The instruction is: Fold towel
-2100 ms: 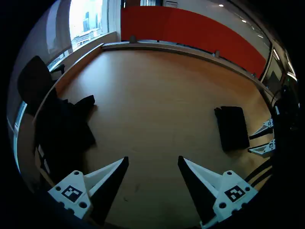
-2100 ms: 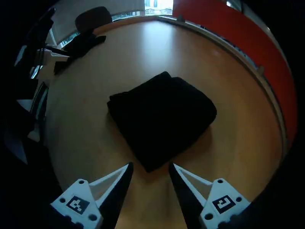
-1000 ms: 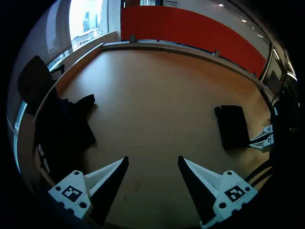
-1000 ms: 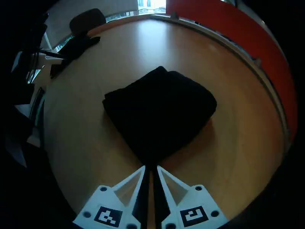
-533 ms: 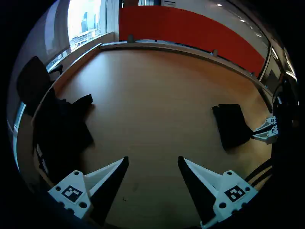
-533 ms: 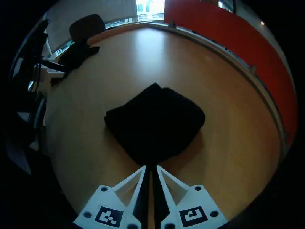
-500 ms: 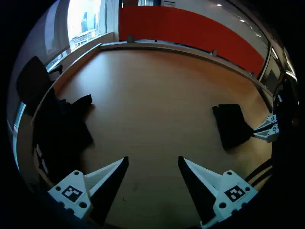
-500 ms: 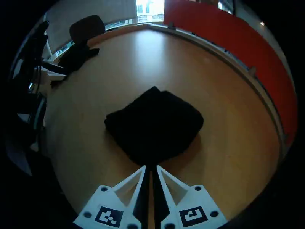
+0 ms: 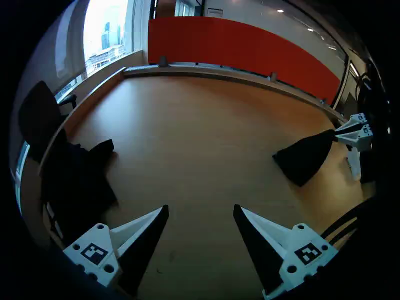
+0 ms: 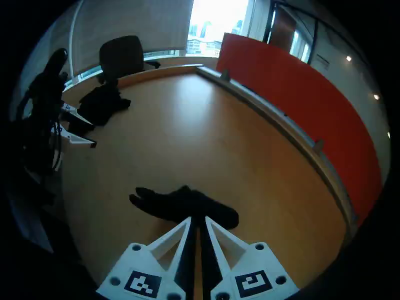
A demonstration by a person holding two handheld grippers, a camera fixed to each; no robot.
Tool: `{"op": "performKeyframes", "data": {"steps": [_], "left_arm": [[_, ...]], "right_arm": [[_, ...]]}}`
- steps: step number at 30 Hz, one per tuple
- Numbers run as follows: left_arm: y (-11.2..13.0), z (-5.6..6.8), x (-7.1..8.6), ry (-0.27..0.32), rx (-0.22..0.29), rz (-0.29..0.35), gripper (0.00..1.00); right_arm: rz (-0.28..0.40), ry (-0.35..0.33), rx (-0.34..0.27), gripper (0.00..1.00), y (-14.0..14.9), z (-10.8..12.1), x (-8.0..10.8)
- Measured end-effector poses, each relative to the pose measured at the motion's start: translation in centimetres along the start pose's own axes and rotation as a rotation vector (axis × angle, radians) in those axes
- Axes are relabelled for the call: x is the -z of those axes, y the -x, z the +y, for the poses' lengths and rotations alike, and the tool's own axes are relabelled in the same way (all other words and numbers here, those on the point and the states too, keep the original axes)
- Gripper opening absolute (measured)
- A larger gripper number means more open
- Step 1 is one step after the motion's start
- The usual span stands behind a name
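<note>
Hovering nearest over bare table (image 9: 200,130): left gripper (image 9: 200,207), fingers spread wide, nothing btwn them. Pinching one corner of the black towel (image 10: 185,205) w/ right gripper (image 10: 200,221), fingers pressed flat together on the cloth. Holding that end up off the wood, w/ the rest drooping in a cone & the low end seeming to be touching the table, toward its right side in left gripper view.

Risking, prob.:
- Gripping only a small corner bite, so slipping out if jerked.
- Dangling bulk swinging or dragging & bunching, undoing any layers. Not able to tell how many layers are caught.
- Hanging lopsided from one point. Likely needing the left gripper on a 2nd corner for getting edges square.

Looking at room: having lots of open wood btwn the two grippers & ahead for laying the cloth out. Farther left, steering clear of the dark cloth pile (image 9: 80,175) sitting by the table's left edge, w/ a chair (image 9: 35,115) behind it. Farthest back, running along the rear: low rail (image 9: 225,75) & red partition (image 9: 240,45), well apart from the towel, w/ window (image 9: 105,35) at the corner.
</note>
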State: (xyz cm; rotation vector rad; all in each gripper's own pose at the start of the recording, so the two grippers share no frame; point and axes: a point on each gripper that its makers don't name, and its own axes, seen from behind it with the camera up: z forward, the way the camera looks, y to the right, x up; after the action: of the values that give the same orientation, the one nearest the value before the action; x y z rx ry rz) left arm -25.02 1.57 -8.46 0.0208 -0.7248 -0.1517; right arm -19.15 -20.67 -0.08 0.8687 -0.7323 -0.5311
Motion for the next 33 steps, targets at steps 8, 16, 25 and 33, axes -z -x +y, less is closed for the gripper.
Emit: {"op": "performKeyframes", "data": {"steps": [8,16,25,33], "left_arm": [[-1.2,0.6,0.2,0.014,-0.018,0.024,0.96],[-1.7,1.2,0.4,0.025,-0.024,0.031,0.96],[-2.2,1.6,0.6,0.023,-0.036,0.032,0.96],[-2.3,2.0,0.6,0.016,-0.031,0.031,0.96]], "right_arm": [[0.071,0.037,0.001,0.04,-3.9,2.4,2.7],[0.085,0.073,-0.018,0.04,-3.6,4.9,5.1],[0.074,0.082,-0.056,0.04,-1.4,7.8,7.2],[0.051,0.094,-0.095,0.04,1.5,10.9,8.8]]}}
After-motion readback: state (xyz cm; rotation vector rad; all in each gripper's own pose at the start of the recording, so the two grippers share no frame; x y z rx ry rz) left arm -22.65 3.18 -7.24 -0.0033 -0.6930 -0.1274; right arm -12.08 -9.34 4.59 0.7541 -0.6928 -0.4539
